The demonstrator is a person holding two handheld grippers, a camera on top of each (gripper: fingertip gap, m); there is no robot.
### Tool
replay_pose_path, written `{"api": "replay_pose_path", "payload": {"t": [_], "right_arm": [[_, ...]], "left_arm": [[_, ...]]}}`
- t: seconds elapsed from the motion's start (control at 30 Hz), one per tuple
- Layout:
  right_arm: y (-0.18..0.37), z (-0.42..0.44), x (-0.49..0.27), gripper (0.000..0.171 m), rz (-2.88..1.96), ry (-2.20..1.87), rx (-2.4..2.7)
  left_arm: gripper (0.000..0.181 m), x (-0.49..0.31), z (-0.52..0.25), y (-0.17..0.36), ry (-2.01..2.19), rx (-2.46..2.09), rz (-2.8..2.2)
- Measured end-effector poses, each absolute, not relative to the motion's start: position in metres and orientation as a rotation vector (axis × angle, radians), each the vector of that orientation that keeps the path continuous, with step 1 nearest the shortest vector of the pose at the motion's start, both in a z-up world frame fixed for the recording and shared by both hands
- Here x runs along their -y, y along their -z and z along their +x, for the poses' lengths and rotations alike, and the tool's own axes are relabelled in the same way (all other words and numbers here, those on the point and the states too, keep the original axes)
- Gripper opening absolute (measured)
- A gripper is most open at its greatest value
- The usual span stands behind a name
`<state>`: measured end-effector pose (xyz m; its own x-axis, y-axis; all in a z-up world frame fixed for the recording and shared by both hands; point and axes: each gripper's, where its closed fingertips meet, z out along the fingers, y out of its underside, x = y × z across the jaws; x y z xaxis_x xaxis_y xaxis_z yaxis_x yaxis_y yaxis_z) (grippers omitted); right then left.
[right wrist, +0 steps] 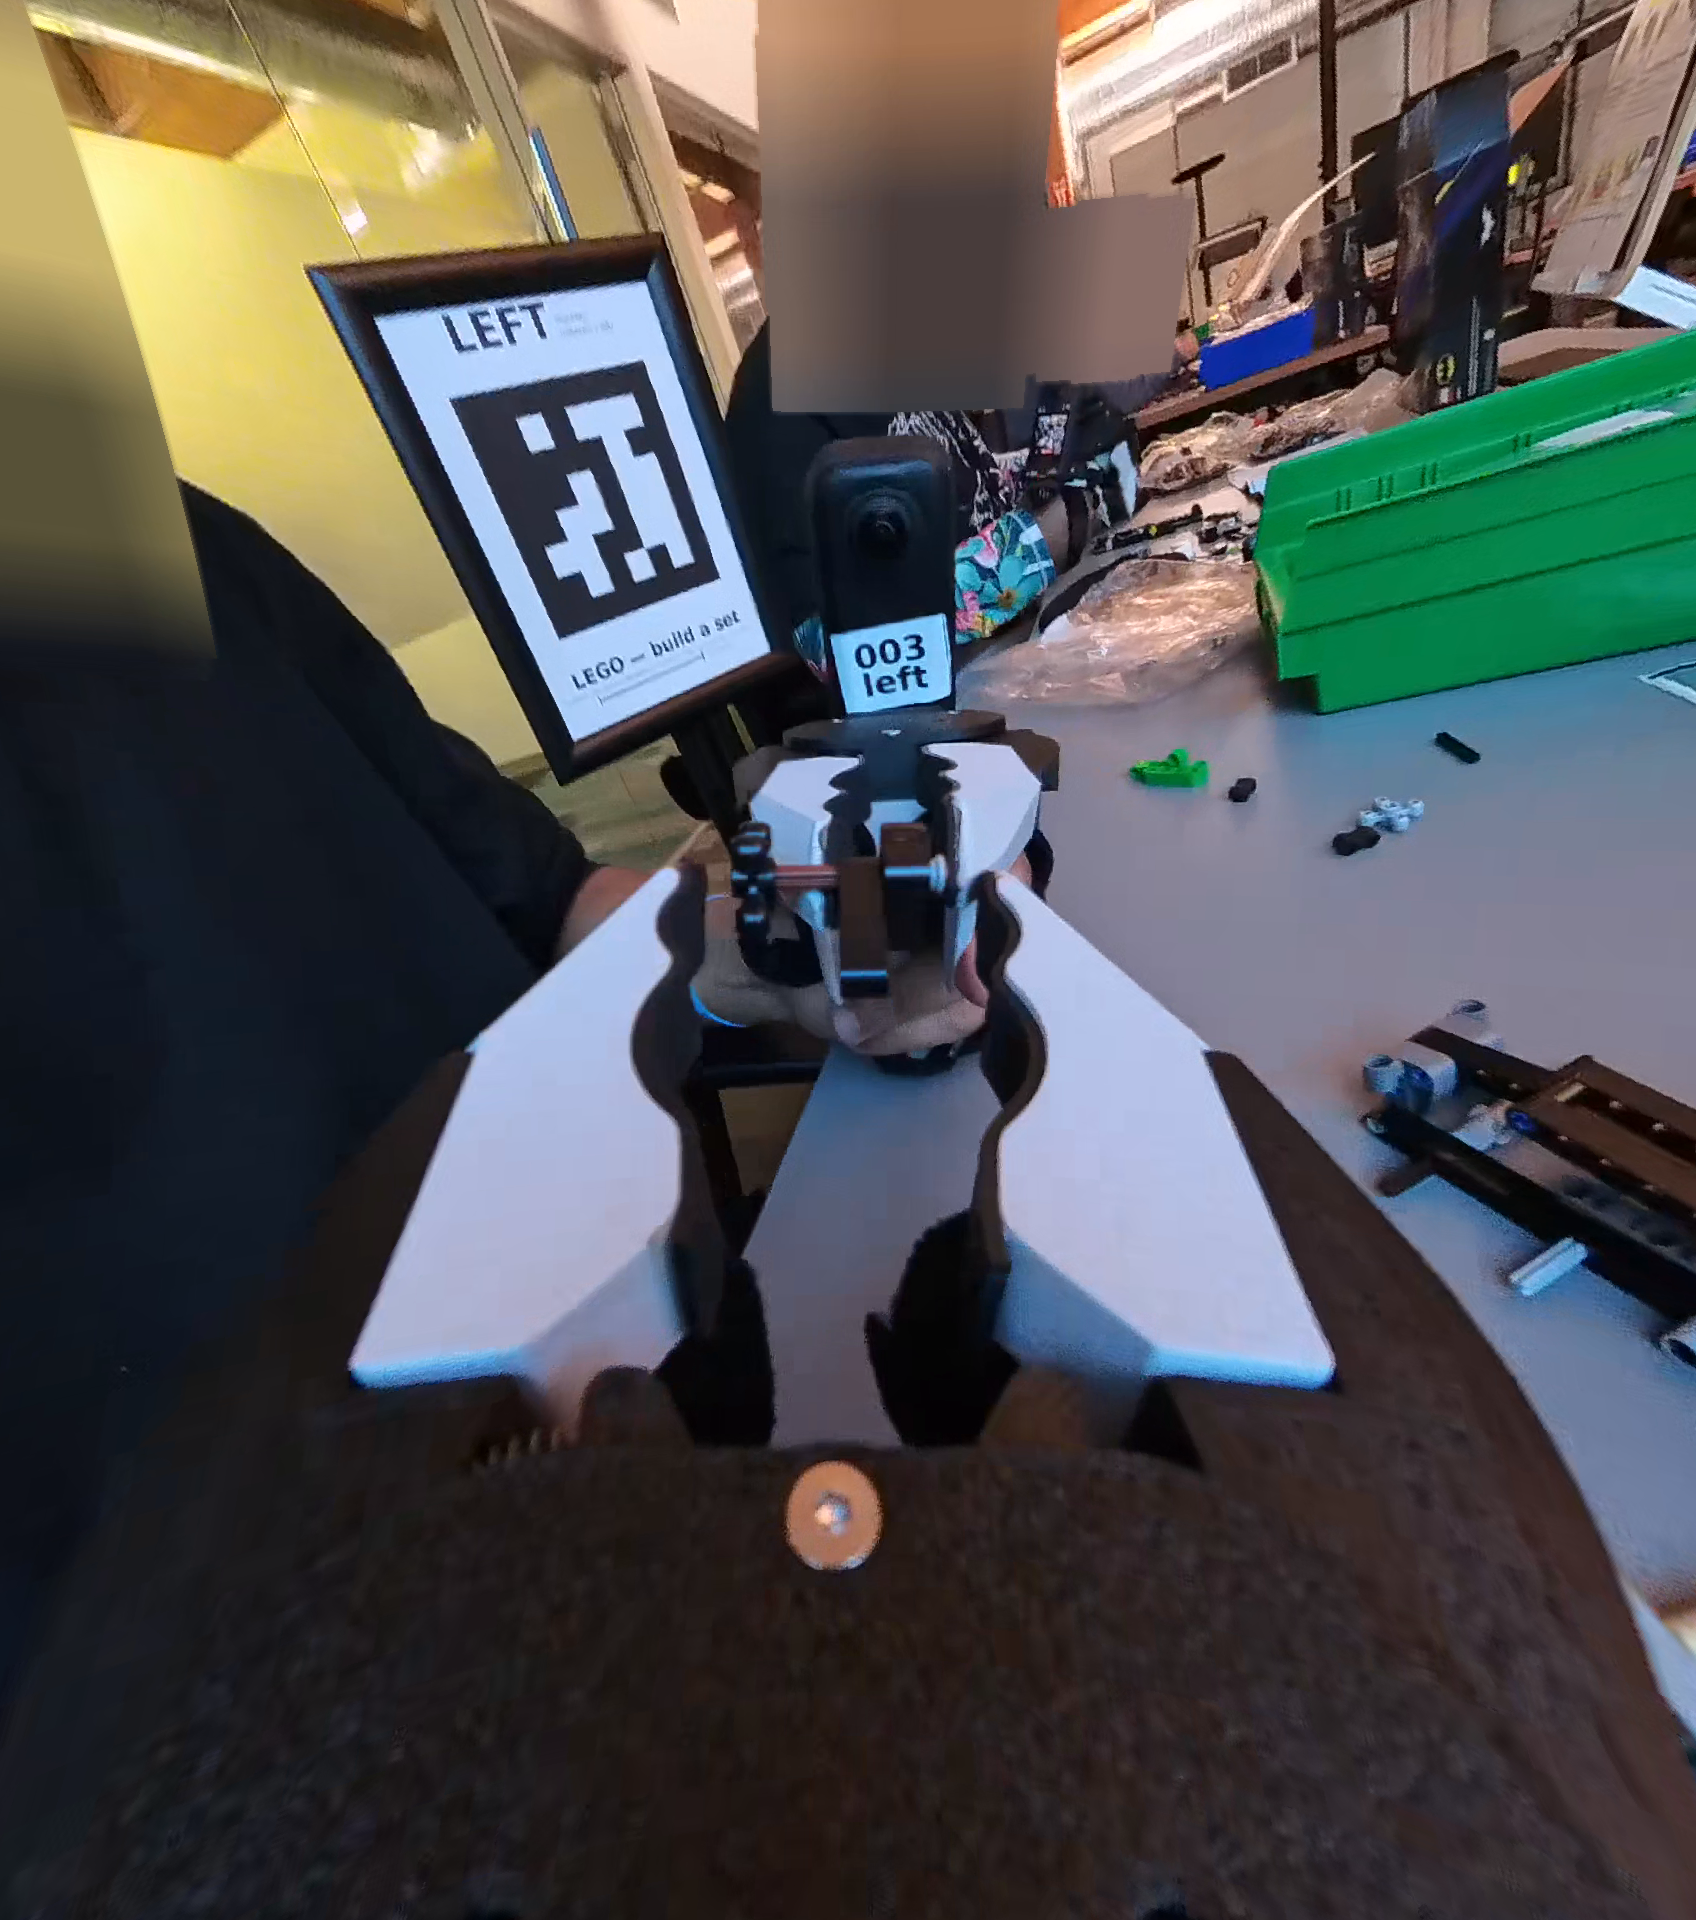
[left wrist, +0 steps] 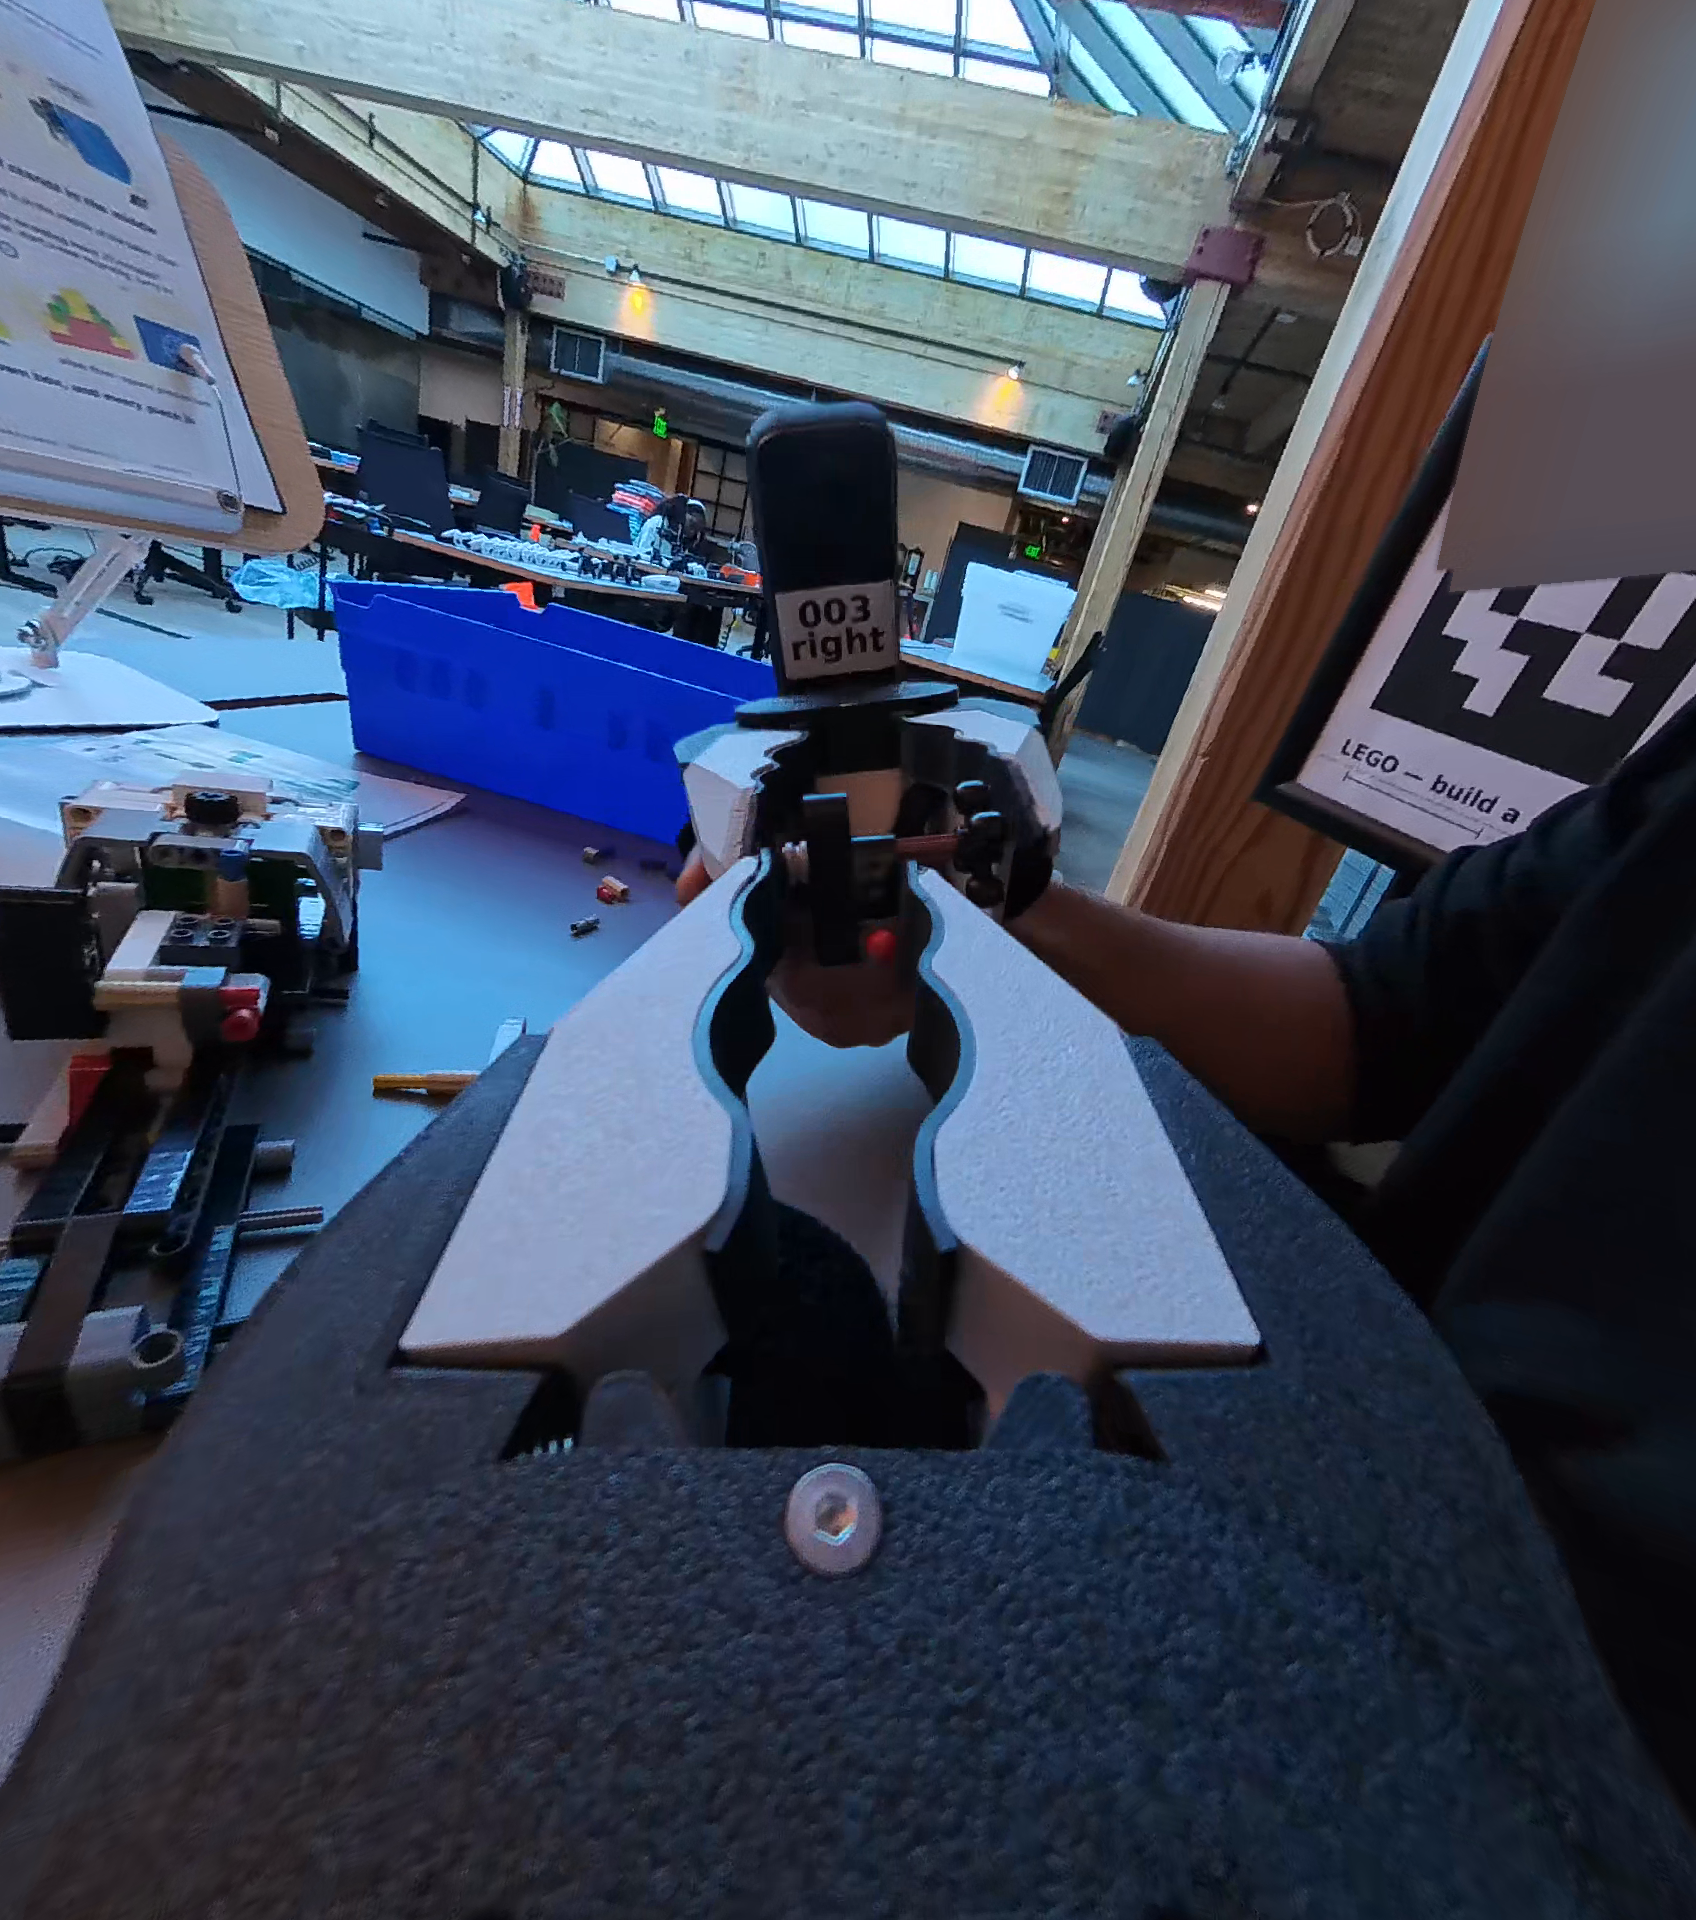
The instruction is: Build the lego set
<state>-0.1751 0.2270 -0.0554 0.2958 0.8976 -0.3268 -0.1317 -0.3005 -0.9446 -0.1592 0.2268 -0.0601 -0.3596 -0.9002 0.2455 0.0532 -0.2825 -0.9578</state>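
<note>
1. Both claws face each other above the tabletop [right wrist: 1343,935], sharing one small black lego piece [left wrist: 839,883] between them.
2. Its red axle [left wrist: 927,844] runs crosswise, side to side in both views.
3. Left claw [left wrist: 839,894] is narrowed onto the black part; right claw [right wrist: 839,904] looks closed around the same piece, exact contact hard to make out.
4. The bigger build [left wrist: 148,997] sits on the tabletop, long axis running away from the camera, cut off in the right view.

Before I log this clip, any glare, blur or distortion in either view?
Left wrist view: skylights blow out bright; the wide lens bows the beams; the small assembly is sharp. Right wrist view: warm yellow cast at left, and the long black assembly at the edge is soft.
</note>
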Motion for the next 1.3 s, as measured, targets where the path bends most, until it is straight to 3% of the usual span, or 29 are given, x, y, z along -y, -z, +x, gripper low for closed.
{"api": "replay_pose_path", "payload": {"t": [1.3], "right_arm": [[0.051, -0.163, -0.228, 0.039, -1.459, -1.333, 0.610]], "left_arm": [[0.020, -0.223, -0.152, 0.057, 1.750, -1.211, -1.134]]}}
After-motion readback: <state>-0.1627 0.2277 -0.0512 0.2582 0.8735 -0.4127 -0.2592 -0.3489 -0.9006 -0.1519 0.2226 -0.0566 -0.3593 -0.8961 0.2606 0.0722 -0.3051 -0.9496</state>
